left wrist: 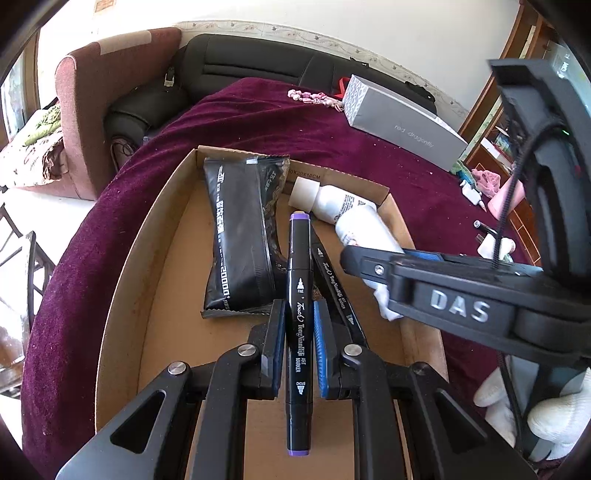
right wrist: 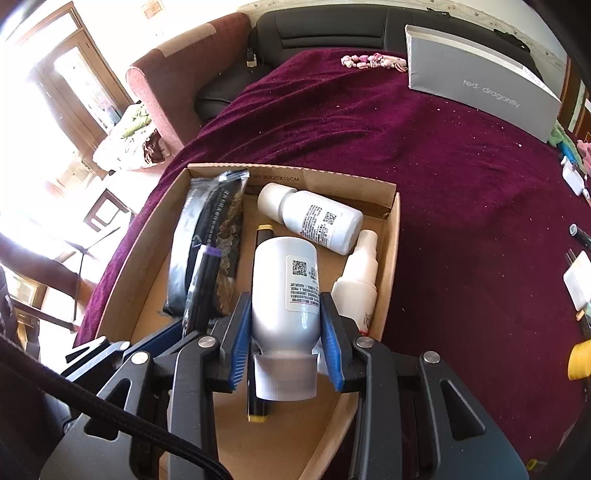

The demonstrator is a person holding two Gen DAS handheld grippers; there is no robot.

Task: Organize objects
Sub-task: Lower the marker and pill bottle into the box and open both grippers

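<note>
An open cardboard box (left wrist: 147,258) (right wrist: 391,236) sits on a maroon cloth. My left gripper (left wrist: 299,325) is shut on a black purple-capped art marker (left wrist: 299,295), held over the box beside a black packet (left wrist: 236,236). A second black marker (left wrist: 334,280) lies under it. My right gripper (right wrist: 286,325) is shut on a white bottle (right wrist: 284,280), cap toward the camera, over the box. Below it lies a yellow-capped marker (right wrist: 264,230). A white bottle (right wrist: 314,218) and a small spray bottle (right wrist: 360,273) lie in the box.
A grey box (left wrist: 402,125) (right wrist: 480,81) lettered "red dragonfly" lies at the cloth's far side, with pink beads (right wrist: 373,61) beside it. Small items (right wrist: 576,277) are scattered at the right edge. A sofa (right wrist: 332,26) and an armchair (right wrist: 173,70) stand behind.
</note>
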